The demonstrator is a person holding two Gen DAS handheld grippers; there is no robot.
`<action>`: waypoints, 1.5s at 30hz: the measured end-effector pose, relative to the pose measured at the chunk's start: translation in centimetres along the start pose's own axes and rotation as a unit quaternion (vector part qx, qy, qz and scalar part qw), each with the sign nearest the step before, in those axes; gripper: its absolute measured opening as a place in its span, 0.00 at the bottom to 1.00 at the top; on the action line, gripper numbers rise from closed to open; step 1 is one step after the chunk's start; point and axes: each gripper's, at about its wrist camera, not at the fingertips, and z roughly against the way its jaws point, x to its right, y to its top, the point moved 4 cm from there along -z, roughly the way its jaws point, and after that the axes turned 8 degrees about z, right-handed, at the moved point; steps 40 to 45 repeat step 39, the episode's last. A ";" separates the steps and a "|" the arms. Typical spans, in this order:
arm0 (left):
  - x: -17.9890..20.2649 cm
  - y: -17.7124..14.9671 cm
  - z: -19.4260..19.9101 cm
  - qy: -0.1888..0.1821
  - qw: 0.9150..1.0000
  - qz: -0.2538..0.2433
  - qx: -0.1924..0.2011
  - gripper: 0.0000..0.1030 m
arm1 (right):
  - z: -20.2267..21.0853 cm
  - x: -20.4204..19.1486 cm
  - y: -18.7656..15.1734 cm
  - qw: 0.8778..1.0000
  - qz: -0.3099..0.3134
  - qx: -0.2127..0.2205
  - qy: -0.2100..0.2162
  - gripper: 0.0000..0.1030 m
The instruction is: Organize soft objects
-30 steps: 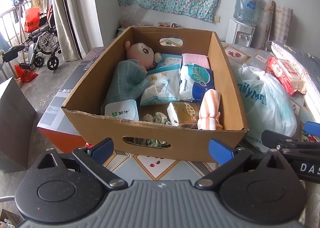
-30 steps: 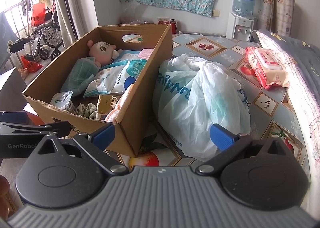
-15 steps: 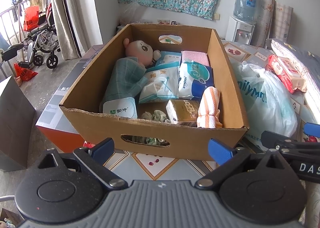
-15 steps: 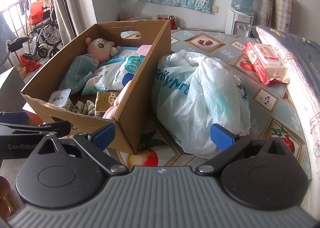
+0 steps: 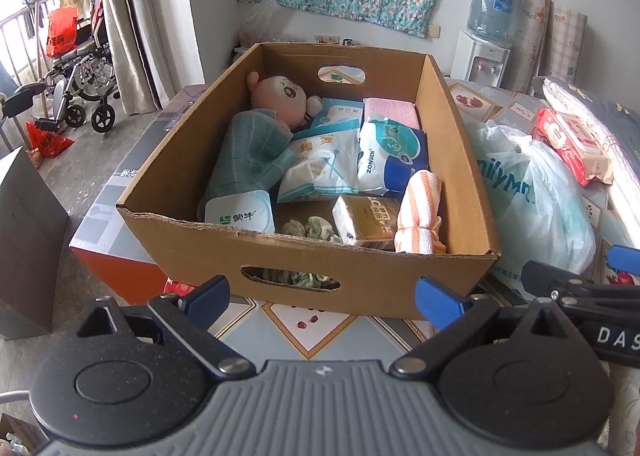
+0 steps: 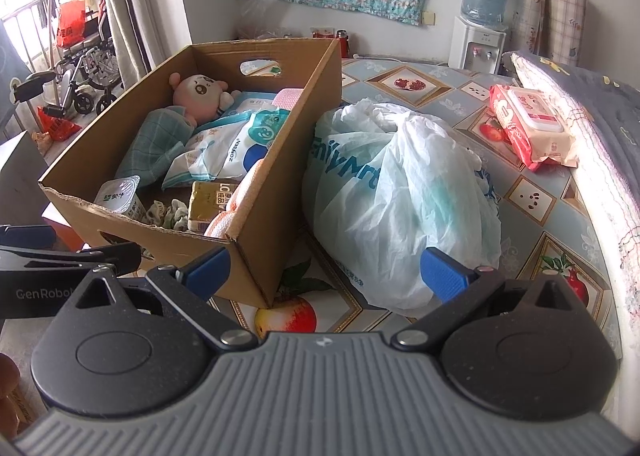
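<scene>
From the left wrist we see our left gripper [image 5: 326, 298] spread wide and empty before the cardboard box [image 5: 304, 260] holding the doll [image 5: 280, 97], while from the right wrist our right gripper [image 6: 326, 268] gapes empty near the plastic bag [image 6: 400, 199] just beside that box.

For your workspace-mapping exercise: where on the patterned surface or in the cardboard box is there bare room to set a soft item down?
Free: the patterned surface between the white plastic bag and red wipes pack, and the stretch behind the bag. In the cardboard box, only a small floor patch ahead of the green scrunchies. Elsewhere the box is crowded, and the bag presses against its side.
</scene>
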 end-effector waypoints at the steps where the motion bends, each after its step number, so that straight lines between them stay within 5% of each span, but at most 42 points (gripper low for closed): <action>1: 0.0 0.0 0.0 0.000 1.000 0.000 0.000 0.97 | 0.0 0.0 0.0 1.000 0.000 0.000 0.000 0.99; 45: -0.3 0.1 -0.5 -0.001 1.000 0.003 -0.007 0.96 | -0.5 0.1 -0.1 1.000 -0.001 -0.005 0.000 0.99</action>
